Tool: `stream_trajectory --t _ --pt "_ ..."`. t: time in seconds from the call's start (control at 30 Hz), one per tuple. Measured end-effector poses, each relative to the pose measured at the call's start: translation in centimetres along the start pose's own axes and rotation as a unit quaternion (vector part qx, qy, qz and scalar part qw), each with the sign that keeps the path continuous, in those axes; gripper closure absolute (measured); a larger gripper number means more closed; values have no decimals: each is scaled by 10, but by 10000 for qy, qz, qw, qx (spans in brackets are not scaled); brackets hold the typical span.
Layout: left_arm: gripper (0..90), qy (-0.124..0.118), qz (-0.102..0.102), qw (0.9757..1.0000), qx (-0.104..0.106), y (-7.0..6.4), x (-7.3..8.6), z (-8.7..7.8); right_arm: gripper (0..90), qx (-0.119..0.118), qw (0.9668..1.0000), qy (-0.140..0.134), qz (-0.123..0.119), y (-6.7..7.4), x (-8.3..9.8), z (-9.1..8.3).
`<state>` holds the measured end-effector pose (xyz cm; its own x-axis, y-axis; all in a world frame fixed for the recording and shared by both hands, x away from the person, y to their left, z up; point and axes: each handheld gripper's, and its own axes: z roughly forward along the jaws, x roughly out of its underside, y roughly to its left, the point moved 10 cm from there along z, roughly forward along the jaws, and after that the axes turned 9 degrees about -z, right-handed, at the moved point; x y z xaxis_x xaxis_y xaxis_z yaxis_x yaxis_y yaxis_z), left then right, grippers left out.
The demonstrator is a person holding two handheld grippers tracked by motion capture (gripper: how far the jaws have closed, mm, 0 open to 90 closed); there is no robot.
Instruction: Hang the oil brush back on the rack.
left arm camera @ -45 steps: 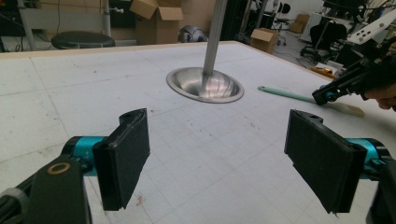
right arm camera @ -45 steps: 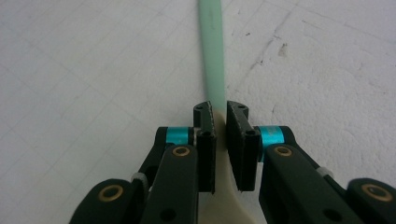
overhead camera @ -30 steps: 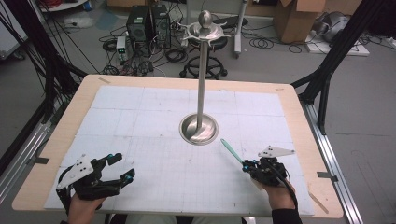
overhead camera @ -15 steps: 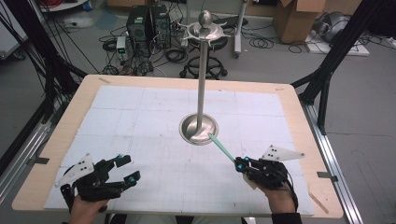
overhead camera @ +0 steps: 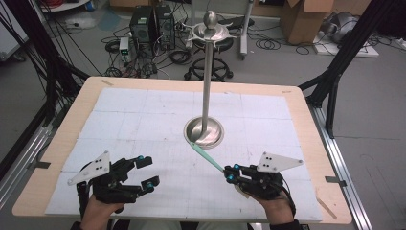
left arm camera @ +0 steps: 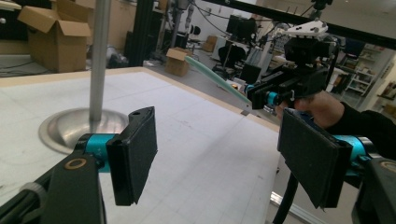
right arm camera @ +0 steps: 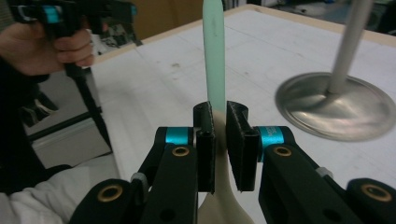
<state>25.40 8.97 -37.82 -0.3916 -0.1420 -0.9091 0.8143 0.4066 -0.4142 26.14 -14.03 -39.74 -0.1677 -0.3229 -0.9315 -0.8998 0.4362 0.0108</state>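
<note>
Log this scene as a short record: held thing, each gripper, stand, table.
held thing: pale green and cream utensil, tip toward the stand's base
right gripper: shut on the utensil's handle
left gripper: open, nothing between its jaws, which have just been closing
stand: metal pole upright on a round base
table: white gridded mat on wood

Your right hand-held gripper (overhead camera: 230, 172) clamps a slim, pale green spatula (overhead camera: 207, 155) with a cream end. It slants up off the bench (overhead camera: 143, 120). Its tip reaches toward the metal stand's round base (overhead camera: 204, 132).
</note>
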Motion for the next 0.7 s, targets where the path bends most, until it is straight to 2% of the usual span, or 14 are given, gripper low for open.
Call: stream_trajectory --t 0.1,0.2,0.33,0.4,0.7 --pt "305 33 31 10000 41 -4 -4 8 820 -111 9999 -84 -55 6 -5 2" --pt "335 67 64 9999 141 -9 -6 16 820 -327 9991 -262 -107 16 -12 5" --pt "359 72 44 9995 299 -15 -9 24 820 -499 9978 -415 -134 22 -17 6" --pt "368 77 48 9995 319 -16 -10 27 820 -591 9972 -431 -152 25 -18 7" --pt "435 -4 15 9978 658 -27 -15 32 819 -901 9931 -728 -205 35 -25 8"
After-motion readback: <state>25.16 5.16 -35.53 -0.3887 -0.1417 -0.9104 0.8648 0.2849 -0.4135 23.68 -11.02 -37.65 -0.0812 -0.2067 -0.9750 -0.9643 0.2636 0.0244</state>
